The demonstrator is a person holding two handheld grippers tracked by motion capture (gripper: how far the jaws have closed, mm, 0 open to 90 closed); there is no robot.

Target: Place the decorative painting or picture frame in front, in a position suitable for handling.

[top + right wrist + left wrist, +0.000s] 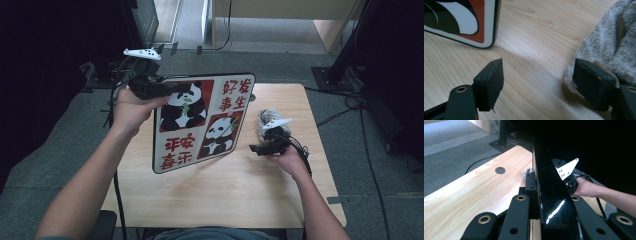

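The left hand-held gripper is pressed onto the top left edge of the panda board. In the left gripper view the thin black edge of the board is seen pinched between the two jaws. The board is held tilted up, with its lower corner down by the desk; whether that corner is touching the wood cannot be told. It is probably held by the edge because the board is flat and thin, so an edge is the easiest part to be squeezed.

The right hand-held gripper is spread wide and nothing is held in it. It is kept low over the desk, just beside the right edge of the board. In the right gripper view a corner of the board is seen ahead of the left jaw, and a grey fluffy thing is touching the right jaw. It looks as if this gripper is kept ready so the board's other side can be caught.

Bare wood is left in front of the board and below it, so there is room for it to be laid flat. Less room is left on the right, where the fluffy thing lies. The far desk edge is close behind the board.
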